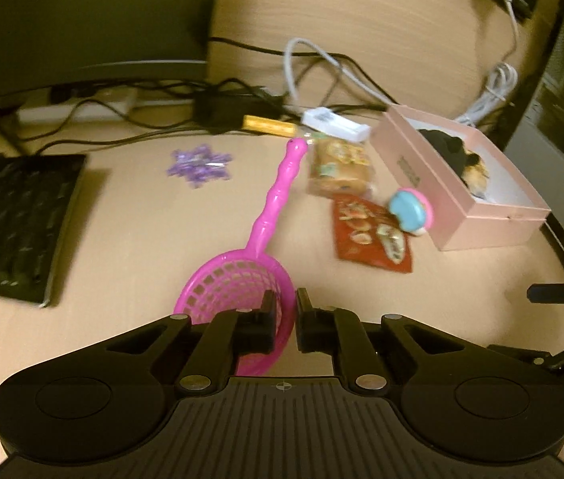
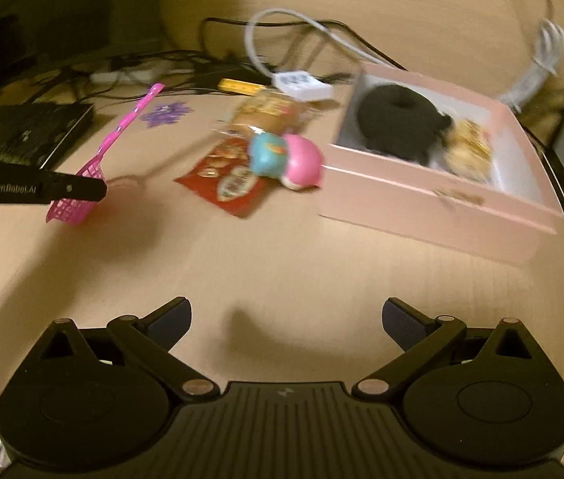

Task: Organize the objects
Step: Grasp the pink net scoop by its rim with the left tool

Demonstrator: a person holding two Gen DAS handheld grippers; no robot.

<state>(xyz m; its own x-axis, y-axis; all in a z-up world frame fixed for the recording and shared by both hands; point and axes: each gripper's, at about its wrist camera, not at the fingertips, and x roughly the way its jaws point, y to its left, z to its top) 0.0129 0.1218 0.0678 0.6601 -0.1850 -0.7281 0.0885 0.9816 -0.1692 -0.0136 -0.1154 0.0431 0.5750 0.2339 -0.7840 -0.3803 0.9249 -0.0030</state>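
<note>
Two black grippers angle down over a tan desk. The left gripper is clenched on the rim of a pink mesh scoop, lifted off the desk, handle pointing away. The right gripper hangs released, nothing between its jaws. Beyond lie a red snack packet, a blue-and-pink toy and an open pink box. Motion blur smears the box's contents.
</note>
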